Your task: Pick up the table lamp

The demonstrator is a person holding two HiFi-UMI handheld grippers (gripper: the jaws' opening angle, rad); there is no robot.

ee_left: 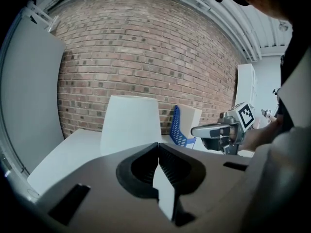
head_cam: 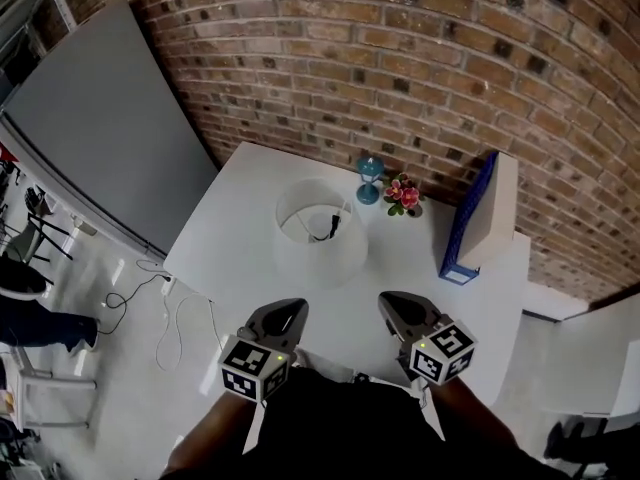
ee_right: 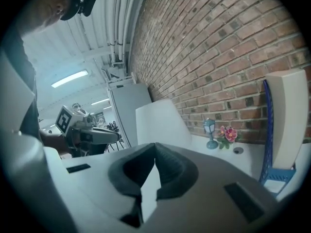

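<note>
A table lamp with a white conical shade (head_cam: 320,230) stands on the white table (head_cam: 240,253); a black cord shows inside the shade's open top. The shade (ee_left: 130,124) also rises ahead in the left gripper view, and the same shade (ee_right: 160,124) in the right gripper view. My left gripper (head_cam: 288,314) hovers over the table's near edge, a little short of the lamp and to its left, shut and empty. My right gripper (head_cam: 398,308) is level with it, to the lamp's near right, also shut with nothing in it. The lamp's base is hidden by the shade.
A small blue lantern figure (head_cam: 370,179) and a pink flower pot (head_cam: 403,196) stand by the brick wall behind the lamp. A blue file holder with a white box (head_cam: 478,218) stands at the table's right. A grey panel (head_cam: 100,118) leans at left; cables lie on the floor (head_cam: 170,308).
</note>
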